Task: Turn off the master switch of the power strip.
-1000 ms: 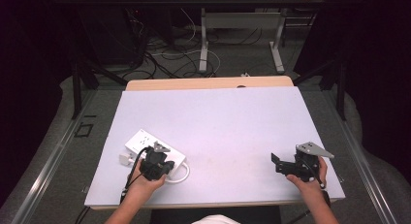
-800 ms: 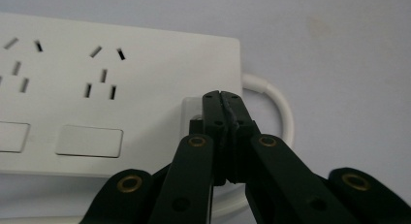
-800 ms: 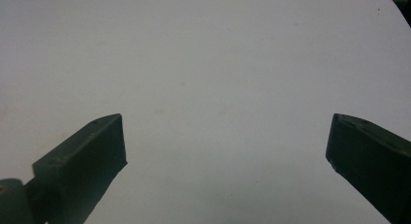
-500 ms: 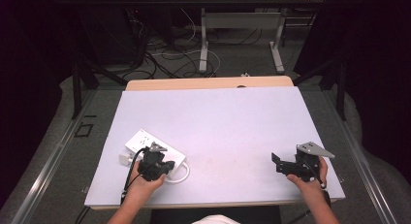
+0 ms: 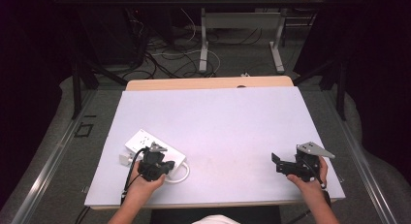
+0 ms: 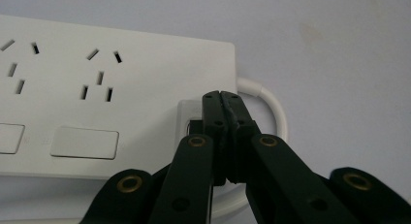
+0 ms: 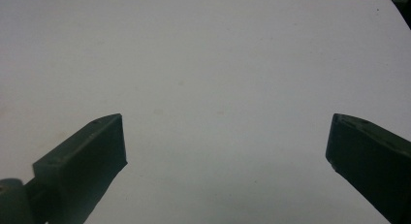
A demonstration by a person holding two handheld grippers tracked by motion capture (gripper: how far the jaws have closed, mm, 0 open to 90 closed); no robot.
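Nothing here can be read. The power strip (image 6: 111, 88) is plain white, with bare sockets and blank buttons, and carries no brand, number or label. The bench (image 5: 218, 122) bears no writing or signs either.

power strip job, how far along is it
Done: the left hand-held gripper has reached the white power strip, its jaws closed together with the tips at the small square button near the cable end. In hand: apparently pressing that button; whether it has toggled cannot be told. Left: the right hand-held gripper hovers open over bare table, unused.
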